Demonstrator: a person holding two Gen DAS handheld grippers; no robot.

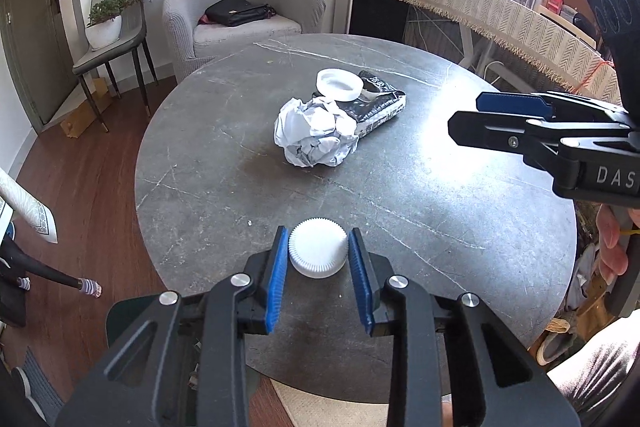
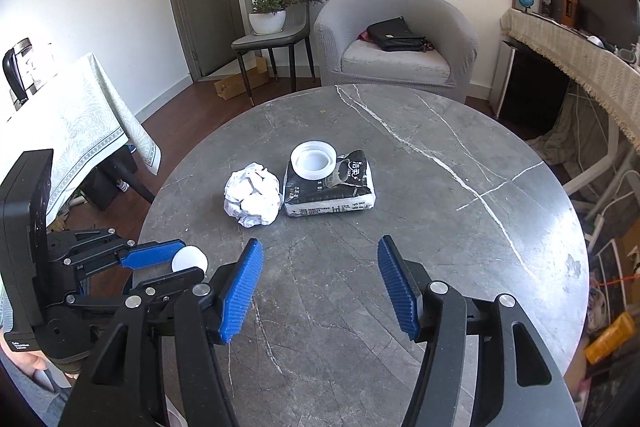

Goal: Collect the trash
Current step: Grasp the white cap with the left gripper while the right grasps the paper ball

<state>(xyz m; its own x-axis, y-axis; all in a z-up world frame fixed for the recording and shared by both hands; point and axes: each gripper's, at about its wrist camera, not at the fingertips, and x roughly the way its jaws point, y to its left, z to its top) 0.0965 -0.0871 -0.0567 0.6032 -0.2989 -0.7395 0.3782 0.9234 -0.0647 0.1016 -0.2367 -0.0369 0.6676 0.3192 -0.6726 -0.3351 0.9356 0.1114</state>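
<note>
A white ribbed cap [image 1: 318, 248] lies on the round grey marble table [image 1: 420, 227] near its front edge. My left gripper [image 1: 319, 239] is open with its blue pads on either side of the cap, a small gap on each side. The cap [image 2: 190, 259] and left gripper [image 2: 182, 261] also show in the right wrist view. A crumpled white paper ball [image 1: 314, 132] [image 2: 252, 200], a black tissue pack [image 1: 378, 103] [image 2: 330, 193] and a white lid [image 1: 339, 85] [image 2: 313, 159] resting on the pack sit at the table's middle. My right gripper [image 2: 320, 255] [image 1: 464, 113] is open and empty above the table.
A grey armchair [image 2: 396, 43] with a black bag [image 2: 396, 35] stands behind the table. A chair with a potted plant [image 2: 267, 15] is to its left. A cloth-covered table [image 2: 76, 111] stands at left, a fringed counter [image 1: 500, 3] at right.
</note>
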